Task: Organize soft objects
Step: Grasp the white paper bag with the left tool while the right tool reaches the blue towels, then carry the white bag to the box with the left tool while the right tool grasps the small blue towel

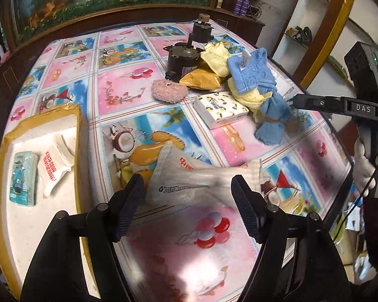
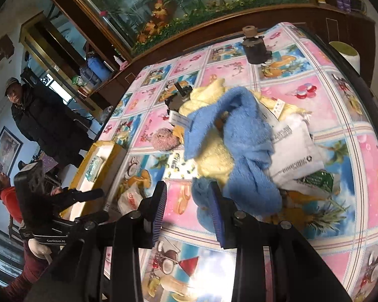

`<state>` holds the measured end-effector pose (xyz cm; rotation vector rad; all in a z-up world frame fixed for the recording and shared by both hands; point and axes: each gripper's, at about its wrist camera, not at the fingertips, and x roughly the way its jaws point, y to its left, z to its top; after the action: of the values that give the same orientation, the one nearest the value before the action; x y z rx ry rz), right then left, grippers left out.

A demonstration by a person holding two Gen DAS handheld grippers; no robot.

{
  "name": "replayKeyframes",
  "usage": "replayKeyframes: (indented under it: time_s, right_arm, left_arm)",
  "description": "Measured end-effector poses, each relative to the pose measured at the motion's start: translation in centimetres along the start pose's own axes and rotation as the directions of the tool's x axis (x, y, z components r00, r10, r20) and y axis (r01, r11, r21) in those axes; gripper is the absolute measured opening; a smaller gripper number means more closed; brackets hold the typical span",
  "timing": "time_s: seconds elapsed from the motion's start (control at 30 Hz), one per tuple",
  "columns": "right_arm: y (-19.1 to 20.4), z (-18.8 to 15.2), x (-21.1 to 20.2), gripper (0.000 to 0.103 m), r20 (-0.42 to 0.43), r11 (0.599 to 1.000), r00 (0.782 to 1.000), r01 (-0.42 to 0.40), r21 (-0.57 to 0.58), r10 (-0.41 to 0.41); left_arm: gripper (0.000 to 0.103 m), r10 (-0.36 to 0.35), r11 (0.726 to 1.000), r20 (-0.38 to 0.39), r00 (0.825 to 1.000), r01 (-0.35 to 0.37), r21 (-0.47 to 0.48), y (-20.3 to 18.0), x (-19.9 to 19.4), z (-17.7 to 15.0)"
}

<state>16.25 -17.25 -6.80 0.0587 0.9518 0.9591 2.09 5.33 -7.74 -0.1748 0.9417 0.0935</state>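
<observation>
My left gripper [image 1: 187, 198] is open, its fingers either side of a crumpled white bag with red print [image 1: 189, 178] lying on the table. A foam box [image 1: 25, 201] at the left holds a tissue pack [image 1: 24, 178] and a white sock [image 1: 54, 166]. A blue towel [image 1: 259, 85] and yellow cloths [image 1: 215, 59] lie piled at the back right, by a pink puff [image 1: 168, 91] and a lemon-print tissue pack [image 1: 220, 109]. My right gripper [image 2: 189, 206] is open just in front of the blue towel [image 2: 239, 136], whose lower end lies between the fingers.
A black motor [image 1: 184, 58] and a yellow snack packet [image 1: 201, 78] sit by the cloth pile. A white printed bag [image 2: 294, 151] lies right of the towel. The table [image 1: 128, 93] has a picture-tile cover. People [image 2: 37, 120] stand at the left.
</observation>
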Motion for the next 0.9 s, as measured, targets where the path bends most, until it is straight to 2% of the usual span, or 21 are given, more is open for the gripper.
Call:
replayKeyframes:
  time_s: [0.03,0.13,0.23,0.33,0.53,0.63,0.77,0.83,0.9]
  right_arm:
    - [0.0,-0.4,0.3,0.034,-0.004,1.0,1.0,0.009,0.0,-0.009]
    - [0.5,-1.7,1.2,0.034,-0.011,1.0,1.0,0.019,-0.013,-0.019]
    - [1.4,-2.6,1.9,0.034,-0.006,0.998,0.999,0.046,-0.036,-0.046]
    - [2.0,-2.8,3.6,0.034,-0.036,0.995,0.995,0.091,-0.049,-0.093]
    - [1.7,-2.2,5.4,0.034,-0.013,0.993,0.994,0.113,-0.022,-0.113]
    - [1.5,-2.1,5.8,0.034,-0.013,0.994,0.994,0.106,-0.002,-0.106]
    - [1.7,-2.2,6.2,0.033,-0.009,0.995,0.995,0.095,0.018,-0.094]
    - [1.7,-2.3,6.1,0.032,0.0,0.996,0.996,0.091,0.017,-0.091]
    - [1.9,-2.5,5.8,0.014,0.009,0.996,0.996,0.089,0.006,-0.089]
  left_arm:
    - [0.072,0.005,1.0,-0.003,1.0,-0.005,-0.02,0.2,0.1,-0.2]
    - [0.072,-0.057,0.988,-0.013,0.998,0.054,-0.145,1.3,0.4,-1.5]
    - [0.072,-0.096,0.962,0.002,0.995,0.094,-0.255,1.4,0.3,-2.7]
    - [0.072,-0.169,0.929,0.005,0.986,0.161,-0.332,1.0,1.1,-2.7]
    - [0.072,-0.105,0.929,-0.027,0.994,0.088,-0.361,0.0,4.0,-0.3]
    - [0.073,-0.028,0.949,-0.016,0.999,0.022,-0.314,-0.9,4.7,0.8]
    - [0.085,0.029,0.955,-0.02,0.999,-0.034,-0.296,-1.8,5.8,1.5]
    - [0.086,0.04,0.954,-0.018,0.999,-0.043,-0.298,-1.9,6.2,1.6]
    - [0.086,0.025,0.95,-0.026,0.999,-0.032,-0.31,-1.4,6.8,1.6]
